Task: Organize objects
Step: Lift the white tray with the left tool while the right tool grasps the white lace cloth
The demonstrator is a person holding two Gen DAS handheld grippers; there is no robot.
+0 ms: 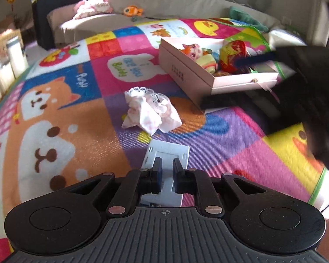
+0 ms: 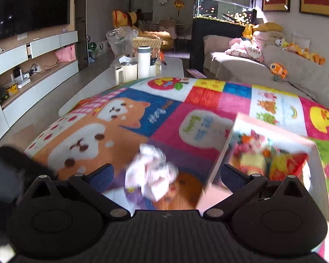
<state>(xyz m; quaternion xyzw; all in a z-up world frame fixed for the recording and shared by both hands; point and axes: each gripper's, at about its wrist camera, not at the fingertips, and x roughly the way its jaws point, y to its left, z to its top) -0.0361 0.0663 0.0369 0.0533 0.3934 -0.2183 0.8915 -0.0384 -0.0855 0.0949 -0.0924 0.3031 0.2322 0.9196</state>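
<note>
My left gripper (image 1: 166, 166) is shut on a flat white plastic piece (image 1: 167, 153) and holds it low over the colourful play mat (image 1: 81, 114). A crumpled white-and-pink lace cloth (image 1: 150, 110) lies on the mat just ahead of it. A pink open box (image 1: 186, 74) with several small toys and a red packet (image 1: 232, 54) stands to the right. My right gripper (image 2: 166, 173) is open and empty, above the cloth (image 2: 151, 175), with the box (image 2: 272, 153) at its right finger. The right gripper also shows blurred in the left wrist view (image 1: 241, 81), next to the box.
A beige sofa (image 2: 252, 70) with plush toys runs along the far right. A low table (image 2: 129, 70) with a white flask and jug stands beyond the mat. A white TV shelf unit (image 2: 22, 70) lines the left wall. A fish tank (image 2: 221, 11) stands behind the sofa.
</note>
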